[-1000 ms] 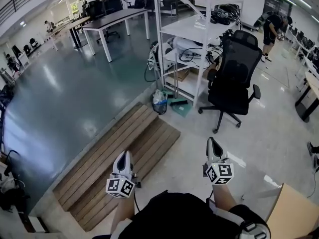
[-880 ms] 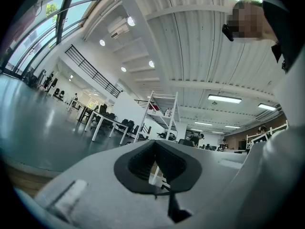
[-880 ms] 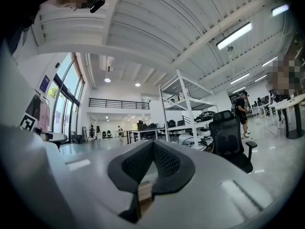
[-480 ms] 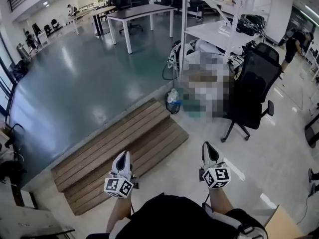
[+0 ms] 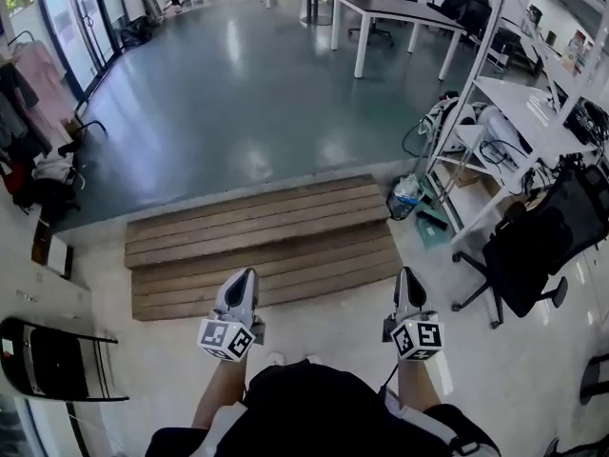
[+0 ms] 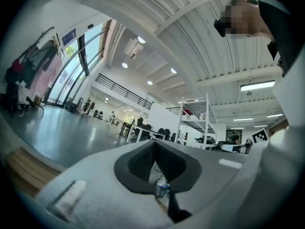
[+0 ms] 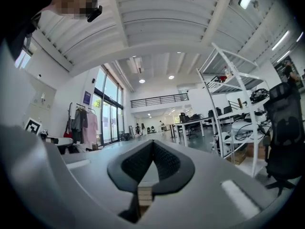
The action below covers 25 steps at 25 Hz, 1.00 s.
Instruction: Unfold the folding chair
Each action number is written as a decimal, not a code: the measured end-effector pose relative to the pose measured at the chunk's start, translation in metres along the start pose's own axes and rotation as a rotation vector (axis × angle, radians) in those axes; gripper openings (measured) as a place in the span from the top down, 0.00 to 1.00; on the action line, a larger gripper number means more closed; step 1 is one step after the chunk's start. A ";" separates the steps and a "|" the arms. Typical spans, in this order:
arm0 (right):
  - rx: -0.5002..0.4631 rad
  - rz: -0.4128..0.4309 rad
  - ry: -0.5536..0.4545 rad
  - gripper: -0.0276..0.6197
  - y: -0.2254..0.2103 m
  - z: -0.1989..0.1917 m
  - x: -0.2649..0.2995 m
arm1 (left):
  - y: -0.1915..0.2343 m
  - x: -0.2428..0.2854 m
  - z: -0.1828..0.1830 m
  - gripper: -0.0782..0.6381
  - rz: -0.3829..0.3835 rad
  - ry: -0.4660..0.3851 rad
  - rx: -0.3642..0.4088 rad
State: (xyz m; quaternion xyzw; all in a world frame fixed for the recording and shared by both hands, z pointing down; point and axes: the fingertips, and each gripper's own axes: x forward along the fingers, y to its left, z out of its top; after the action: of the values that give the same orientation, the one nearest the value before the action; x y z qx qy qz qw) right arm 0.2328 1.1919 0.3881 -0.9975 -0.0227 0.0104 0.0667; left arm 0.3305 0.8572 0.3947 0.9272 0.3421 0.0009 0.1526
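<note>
A black folding chair with a thin dark frame stands folded flat at the lower left edge of the head view, against a white wall. Both grippers are held out in front of the person, well to the right of the chair and apart from it. My left gripper is shut and empty, pointing towards the wooden steps. My right gripper is shut and empty beside it. In the left gripper view the jaws meet over open floor. The right gripper view shows its jaws closed, with nothing between them.
Wide wooden steps lie straight ahead, leading down to a glossy grey floor. A black office chair and a white shelving rack stand at the right. White tables are far back. Clothes hang at the left.
The whole view has swung to the left. The steps now lie straight ahead, the office chair has slid to the right edge, and the folded chair has come into sight at the lower left.
</note>
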 end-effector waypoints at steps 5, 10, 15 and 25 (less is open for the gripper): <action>0.017 0.188 0.058 0.95 0.039 -0.021 0.042 | 0.029 -0.045 0.007 0.89 0.189 -0.023 0.029; 0.042 0.347 0.093 0.95 0.098 -0.042 0.068 | 0.058 -0.104 0.018 0.89 0.341 -0.030 0.049; 0.049 0.497 0.126 0.95 0.158 -0.052 0.088 | 0.074 -0.160 0.032 0.89 0.488 -0.073 0.062; 0.039 0.688 0.135 0.95 0.282 -0.043 0.102 | 0.115 -0.223 0.086 0.89 0.589 -0.205 0.094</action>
State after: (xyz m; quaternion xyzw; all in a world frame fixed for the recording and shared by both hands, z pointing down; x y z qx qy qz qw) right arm 0.3477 0.9116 0.3914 -0.9437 0.3194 -0.0334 0.0799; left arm 0.2416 0.6081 0.3686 0.9877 0.0413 -0.0645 0.1363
